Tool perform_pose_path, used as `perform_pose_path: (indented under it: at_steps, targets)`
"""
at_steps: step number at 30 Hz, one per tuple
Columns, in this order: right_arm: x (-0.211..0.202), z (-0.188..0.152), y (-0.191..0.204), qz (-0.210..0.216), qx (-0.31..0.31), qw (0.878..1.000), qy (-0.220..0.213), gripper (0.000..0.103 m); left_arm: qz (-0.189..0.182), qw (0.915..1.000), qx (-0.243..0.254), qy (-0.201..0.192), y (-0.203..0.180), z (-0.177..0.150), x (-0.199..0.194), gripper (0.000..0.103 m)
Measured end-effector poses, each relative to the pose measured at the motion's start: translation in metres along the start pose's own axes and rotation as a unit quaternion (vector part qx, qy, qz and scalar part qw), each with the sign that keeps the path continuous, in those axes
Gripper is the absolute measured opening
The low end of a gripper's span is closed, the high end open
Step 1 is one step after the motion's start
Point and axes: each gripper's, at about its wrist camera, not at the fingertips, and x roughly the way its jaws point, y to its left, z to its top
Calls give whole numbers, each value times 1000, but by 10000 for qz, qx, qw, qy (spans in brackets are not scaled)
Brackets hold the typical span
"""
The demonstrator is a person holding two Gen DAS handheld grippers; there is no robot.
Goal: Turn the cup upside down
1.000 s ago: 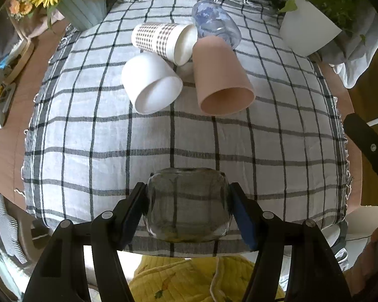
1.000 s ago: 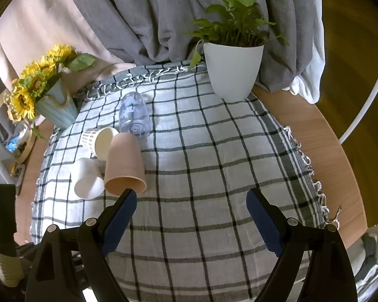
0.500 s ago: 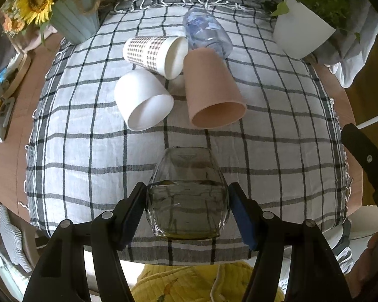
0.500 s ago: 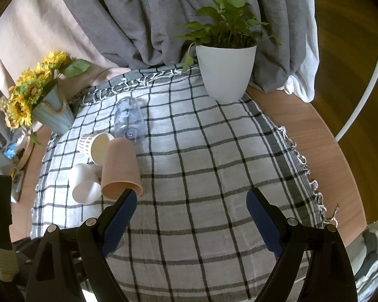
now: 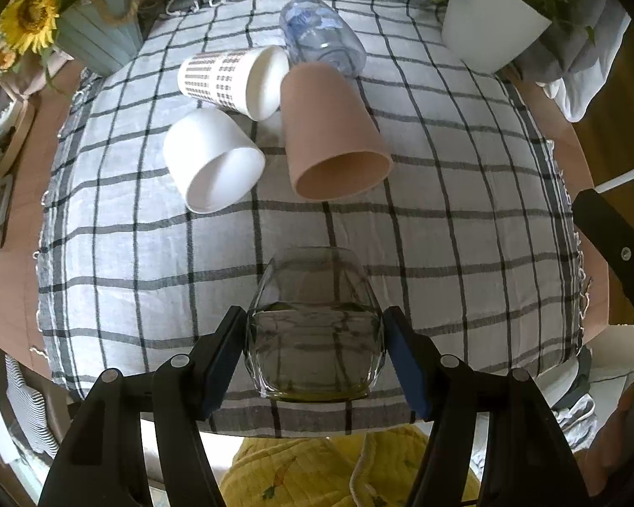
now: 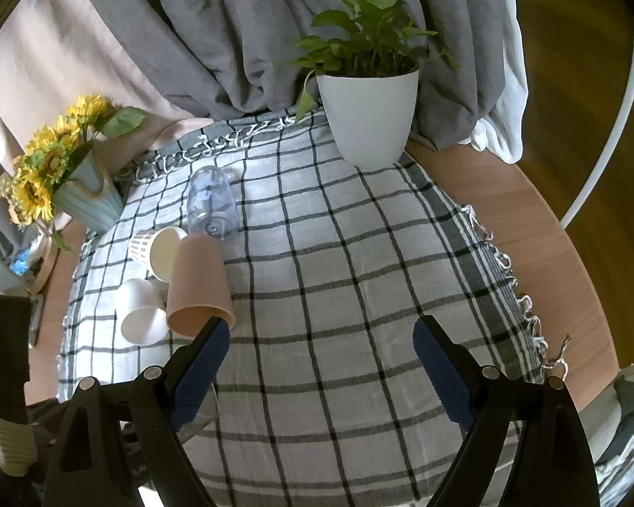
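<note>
Now mid-flip: left claw (image 5: 315,346) clamped on glass cup (image 5: 315,329), held above checked cloth (image 5: 465,232), near edge. Right claw (image 6: 321,363) wide open, empty. Next, likely: finish turning, set rim down.

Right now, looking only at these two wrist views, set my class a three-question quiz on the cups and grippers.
1. True or false: the left gripper is shut on the glass.
2. How many cups lie on their sides on the cloth? A two, B four, C six.
3. Fill in: the right gripper is ____.

Key: 1 true. 2 B: white cup, patterned cup, pink cup, clear cup. 3 open.
</note>
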Motion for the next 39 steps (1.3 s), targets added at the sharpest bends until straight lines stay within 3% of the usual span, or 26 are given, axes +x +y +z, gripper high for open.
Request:
perform_pose_path:
  at_steps: [17, 19, 27, 35, 39]
  targets:
    - [1, 2, -5, -190, 23, 9998, -28, 89, 88, 9993, 366, -89, -9, 27, 11, 66]
    - [0, 2, -5, -207, 11, 9998, -41, 89, 105, 9988, 445, -177, -11, 27, 8, 74]
    - [-23, 1, -4, -241, -11, 9993, -280, 89, 460, 9920, 546, -1044, -2, 13, -31, 94]
    - [-62, -7, 16, -179, -204, 9972, -696, 92, 732, 9774, 357, -1949, 36, -21, -78, 100]
    - [-84, -14, 31, -139, -366, 9948, -940, 93, 701, 9710, 208, -2276, 56, -36, -100, 102]
